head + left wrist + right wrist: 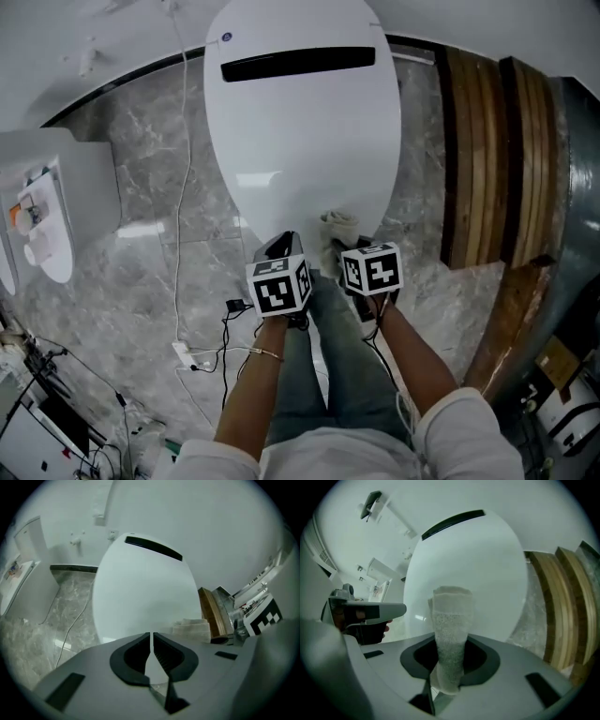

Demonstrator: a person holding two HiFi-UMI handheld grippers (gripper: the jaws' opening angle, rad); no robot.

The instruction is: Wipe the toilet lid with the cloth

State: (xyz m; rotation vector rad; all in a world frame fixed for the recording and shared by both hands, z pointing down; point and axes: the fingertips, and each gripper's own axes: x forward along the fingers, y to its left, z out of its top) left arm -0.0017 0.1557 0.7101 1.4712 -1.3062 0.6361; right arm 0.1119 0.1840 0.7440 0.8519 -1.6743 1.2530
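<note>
Two tools hover at the front edge of the one closed toilet lid [300, 131]: the right tool [449, 665] grips the single folded cloth [451, 620] there, and the left tool [152, 651] beside it is narrowed almost together, empty.

Bathroom floor and its clutter

A glossy grey marble-patterned tile floor [141, 244] meets a white curved wall along a black skirting strip [103, 89]. A thin white cord [184, 141] runs down across the tiles to a white power strip [185, 354], with a black cable and plug [232, 307] just beside it. On the right stand brown slatted wooden boards [478, 159], and at the left is a white box-shaped unit [66, 187].
</note>
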